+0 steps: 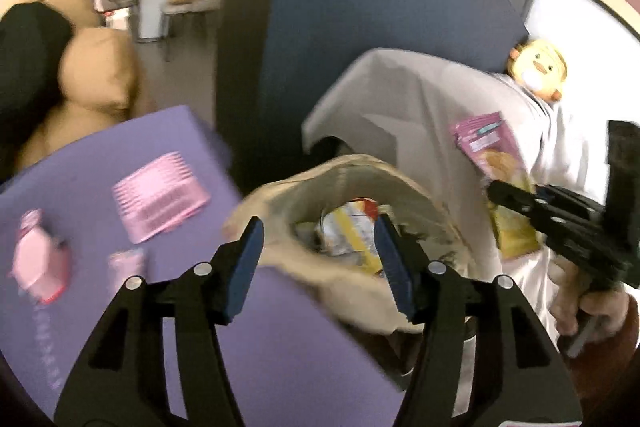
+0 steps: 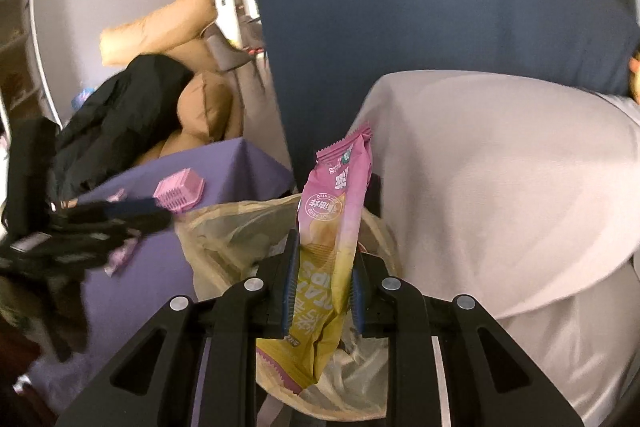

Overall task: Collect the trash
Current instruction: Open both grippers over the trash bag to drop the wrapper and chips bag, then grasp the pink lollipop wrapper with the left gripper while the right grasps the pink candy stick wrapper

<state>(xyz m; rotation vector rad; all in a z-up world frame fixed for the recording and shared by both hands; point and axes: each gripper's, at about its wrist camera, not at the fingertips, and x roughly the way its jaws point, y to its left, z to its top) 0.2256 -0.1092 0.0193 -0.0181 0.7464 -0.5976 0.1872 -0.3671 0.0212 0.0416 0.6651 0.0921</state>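
While the purple tabletop (image 1: 256, 311) carries a pink basket (image 1: 160, 197), the bin bag (image 2: 224, 235) gapes beside it, wrappers inside. Above the bag, the right gripper (image 2: 323, 291) has its jaws clamped on a chip packet (image 2: 332, 227). Left gripper (image 1: 320, 259) jaws stand wide, holding nothing.

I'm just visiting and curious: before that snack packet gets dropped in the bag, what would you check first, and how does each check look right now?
1. Right claw shut on the snack packet: ok.
2. Packet over the mouth of the trash bag: ok, its lower end hangs above the opening.
3. Bag mouth open: ok, a wrapper shows inside.
4. Left claw empty and open: ok.
5. Left claw clear of the packet's drop path: cannot tell, since it sits near the bag rim and the picture is blurred.
6. Trash left on the purple table: cannot tell; small pink things lie there, too blurred to name.
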